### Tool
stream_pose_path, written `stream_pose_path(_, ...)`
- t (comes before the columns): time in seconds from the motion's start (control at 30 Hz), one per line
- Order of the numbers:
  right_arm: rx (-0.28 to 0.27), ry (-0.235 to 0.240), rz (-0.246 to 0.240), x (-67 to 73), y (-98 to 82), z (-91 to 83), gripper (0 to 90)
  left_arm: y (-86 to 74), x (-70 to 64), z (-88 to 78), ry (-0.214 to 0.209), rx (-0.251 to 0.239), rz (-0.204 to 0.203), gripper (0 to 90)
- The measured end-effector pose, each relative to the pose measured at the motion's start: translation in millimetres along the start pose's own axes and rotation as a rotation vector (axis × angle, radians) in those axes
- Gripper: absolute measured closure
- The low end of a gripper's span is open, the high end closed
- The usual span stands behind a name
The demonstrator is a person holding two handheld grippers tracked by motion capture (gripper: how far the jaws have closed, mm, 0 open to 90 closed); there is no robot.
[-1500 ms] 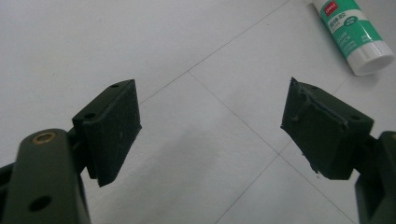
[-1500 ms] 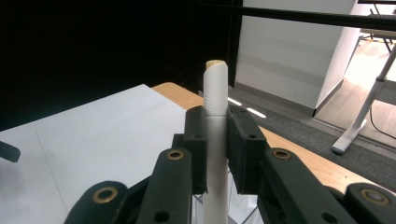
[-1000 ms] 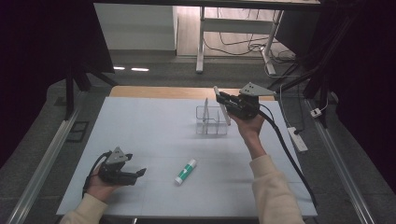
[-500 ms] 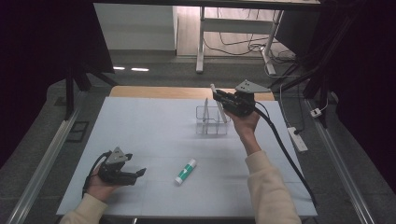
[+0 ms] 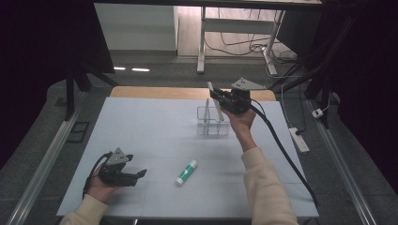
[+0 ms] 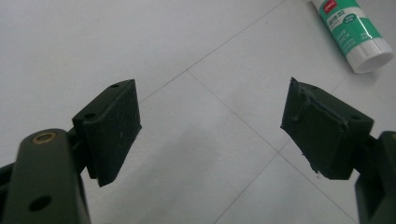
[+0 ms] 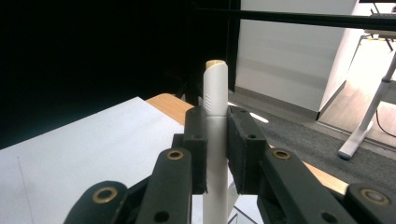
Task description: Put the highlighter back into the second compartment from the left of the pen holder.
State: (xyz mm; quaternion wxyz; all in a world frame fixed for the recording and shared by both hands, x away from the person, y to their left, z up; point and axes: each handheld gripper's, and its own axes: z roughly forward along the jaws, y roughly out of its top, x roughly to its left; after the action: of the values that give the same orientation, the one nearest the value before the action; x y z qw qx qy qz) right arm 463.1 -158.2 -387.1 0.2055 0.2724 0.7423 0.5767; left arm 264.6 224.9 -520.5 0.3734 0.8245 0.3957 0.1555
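Observation:
My right gripper [image 5: 213,95] hangs above a clear wire-framed holder [image 5: 212,121] at the far middle of the white table. Its jaws are shut on a slim white marker [image 7: 215,130] with a tan tip, held upright; in the high view the marker [image 5: 210,88] sticks up at the gripper's left end. My left gripper [image 5: 137,176] rests on the table at the near left, jaws open and nothing between them [image 6: 210,130]. A green and white glue stick [image 5: 187,172] lies to its right, and its capped end [image 6: 352,30] shows at the top right of the left gripper view.
The white mat [image 5: 155,136] covers a wooden table whose far edge [image 5: 155,92] shows bare. A black cable [image 5: 281,150] trails from the right gripper down the table's right side. A power strip [image 5: 299,139] lies off the table's right edge.
The right hand with the white marker has drifted slightly left, over the clear holder. The left gripper and glue stick have stayed put.

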Motion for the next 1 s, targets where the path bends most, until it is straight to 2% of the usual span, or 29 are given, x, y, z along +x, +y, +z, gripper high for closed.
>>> stream_pose_path(0.23,-0.003,-0.002,0.004,-1.4,-0.8,8.0,78.2,0.0,-0.5,-0.1,0.0,0.0,0.003,19.6)
stream_pose_path(0.7,-0.01,-0.032,0.023,-14.4,-10.7,25.2,78.2,-0.2,-0.2,0.0,0.002,0.002,0.004,19.6)
stream_pose_path(1.0,-0.018,-0.032,0.024,-15.2,-16.7,32.6,77.7,-0.5,0.2,0.5,0.0,0.004,0.004,19.6)
